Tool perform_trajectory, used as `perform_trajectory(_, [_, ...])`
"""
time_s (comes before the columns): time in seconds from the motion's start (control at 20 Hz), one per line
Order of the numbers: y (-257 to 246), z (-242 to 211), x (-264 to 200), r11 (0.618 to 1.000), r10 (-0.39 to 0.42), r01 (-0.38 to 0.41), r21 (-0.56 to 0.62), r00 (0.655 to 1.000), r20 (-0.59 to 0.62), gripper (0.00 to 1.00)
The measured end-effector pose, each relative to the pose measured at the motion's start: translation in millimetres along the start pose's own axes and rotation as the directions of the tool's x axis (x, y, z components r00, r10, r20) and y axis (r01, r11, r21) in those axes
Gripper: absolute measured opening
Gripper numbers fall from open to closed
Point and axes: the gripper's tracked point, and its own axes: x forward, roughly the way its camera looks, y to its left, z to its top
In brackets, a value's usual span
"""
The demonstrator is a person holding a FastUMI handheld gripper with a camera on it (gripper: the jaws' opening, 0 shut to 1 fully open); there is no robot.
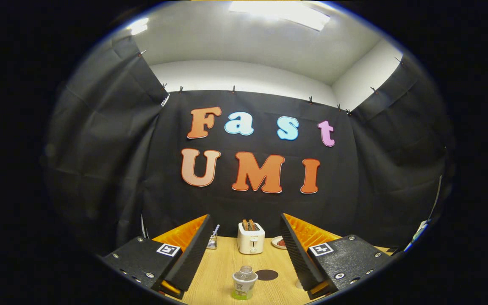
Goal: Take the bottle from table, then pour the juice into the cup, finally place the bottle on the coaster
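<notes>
A small clear bottle (244, 283) with green juice at its bottom and no cap stands upright on the wooden table (223, 271), between my fingers and a little ahead of them. Just beyond it to the right lies a dark round coaster (267, 275), flat on the wood. My gripper (246, 250) is open wide, one finger on each side of the bottle and neither touching it. By the inner side of the right finger a bit of something white (298, 284) peeks out; I cannot tell what it is.
A white toaster (250, 237) with two slices of toast stands at the back of the table. Left of it is a small glass holder with utensils (213, 240). Right of it lies a small plate (278, 242), partly behind my right finger.
</notes>
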Motion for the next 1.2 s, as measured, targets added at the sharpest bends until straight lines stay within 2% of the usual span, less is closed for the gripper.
perform_trajectory(0.15, [1.4,-1.3,-0.7,0.999,0.007,-0.007,0.035,1.0,-0.002,0.95])
perform_trajectory(0.45, [-1.1,-14.3,1.8,1.0,-0.011,0.011,0.005,1.0,-0.019,0.95])
perform_trajectory(0.65, [8.2,-38.2,-4.3,1.0,0.016,-0.017,-0.012,0.999,-0.037,0.95])
perform_trajectory(0.9, [11.2,-74.9,-7.5,0.998,-0.011,0.007,-0.056,0.997,-0.078,0.95])
perform_trajectory(1.1, [15.9,-111.4,-6.2,0.999,0.001,-0.006,-0.046,0.996,-0.095,0.95])
perform_trajectory(1.2, [5.3,-133.9,-5.4,0.999,-0.019,0.014,-0.045,0.993,-0.116,0.94])
